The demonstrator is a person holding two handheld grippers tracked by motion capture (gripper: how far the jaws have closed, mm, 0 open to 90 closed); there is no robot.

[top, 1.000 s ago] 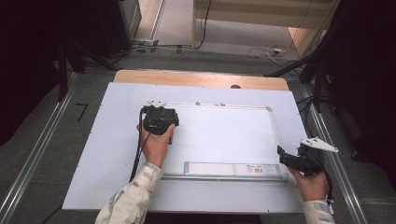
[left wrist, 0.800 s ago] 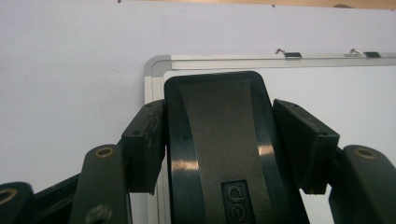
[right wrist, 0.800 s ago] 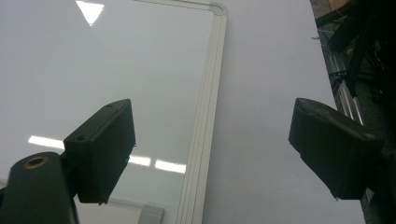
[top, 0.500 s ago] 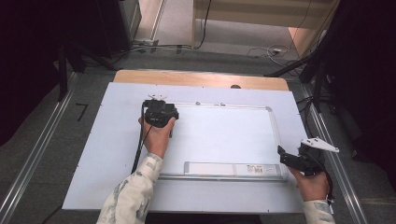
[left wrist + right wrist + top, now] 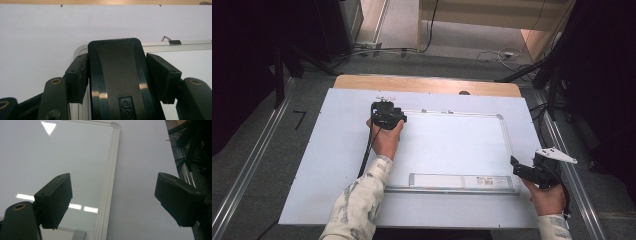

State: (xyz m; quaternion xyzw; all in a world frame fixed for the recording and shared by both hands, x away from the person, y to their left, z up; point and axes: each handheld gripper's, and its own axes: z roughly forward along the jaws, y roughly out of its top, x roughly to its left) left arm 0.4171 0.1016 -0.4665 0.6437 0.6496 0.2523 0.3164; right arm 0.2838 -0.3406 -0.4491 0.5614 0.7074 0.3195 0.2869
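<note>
Gripping black eraser (image 5: 117, 80), left claw (image 5: 387, 116) at whiteboard (image 5: 452, 145) corner; right claw (image 5: 117, 202) wide, empty.

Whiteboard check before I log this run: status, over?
Left gripper shut on black eraser at the whiteboard's far-left corner. Right gripper open, empty, over the near-right frame edge. Nothing in the way.

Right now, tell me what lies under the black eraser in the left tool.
The black eraser, clamped by the left tool, sits over the whiteboard at its top-left corner; frame and white surface show around it. The patch directly beneath is covered.
</note>
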